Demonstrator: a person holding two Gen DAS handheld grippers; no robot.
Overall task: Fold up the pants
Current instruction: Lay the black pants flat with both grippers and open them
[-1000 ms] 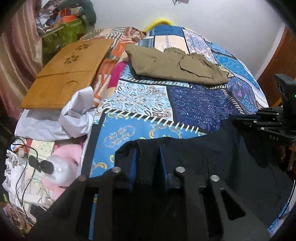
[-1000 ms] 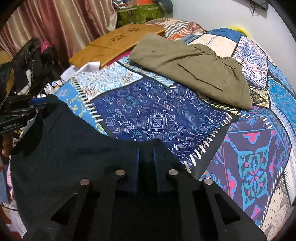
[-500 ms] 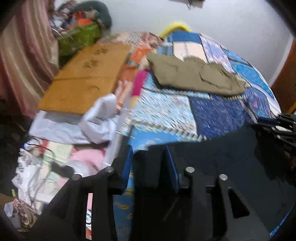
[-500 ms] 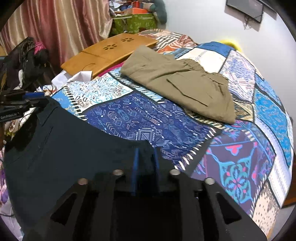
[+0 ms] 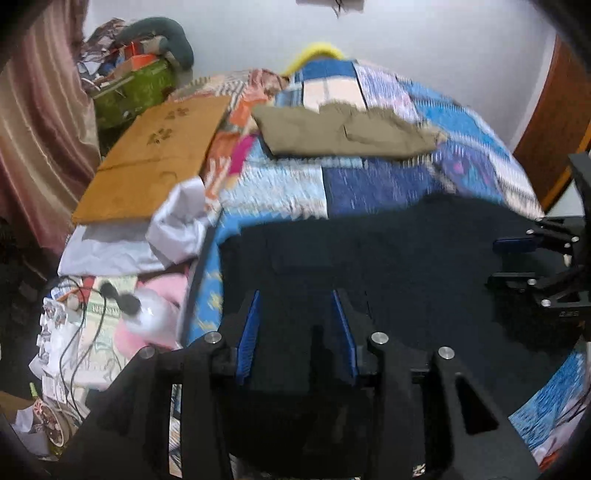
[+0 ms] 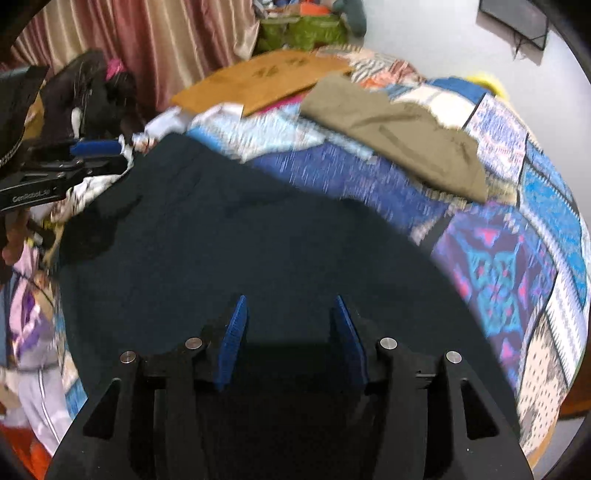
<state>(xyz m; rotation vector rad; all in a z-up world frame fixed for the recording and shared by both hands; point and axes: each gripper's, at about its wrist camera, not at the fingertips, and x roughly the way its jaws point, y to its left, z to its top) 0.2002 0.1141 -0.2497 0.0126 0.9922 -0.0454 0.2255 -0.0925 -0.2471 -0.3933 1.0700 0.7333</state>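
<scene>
Dark navy pants (image 5: 388,258) lie spread on the near part of the patchwork bed; they also fill the lower middle of the right wrist view (image 6: 240,251). My left gripper (image 5: 295,328) is open, its blue pads apart over the near edge of the pants. My right gripper (image 6: 288,332) is open too, over the pants' other near edge. Each gripper shows in the other's view: the right one at the right edge (image 5: 535,262), the left one at the left edge (image 6: 96,155). Both views are blurred.
Folded olive-khaki pants (image 5: 343,133) lie at the far side of the bed (image 6: 498,273). A wooden lap board (image 5: 155,158) and white cloth (image 5: 177,225) lie along the bed's left side. Clutter and cables cover the floor at left (image 5: 81,332). A curtain hangs beyond (image 6: 147,33).
Both grippers were shut on the dark pants' edge and have opened, letting the pants drop flat on the bed. Both have pulled back slightly.
</scene>
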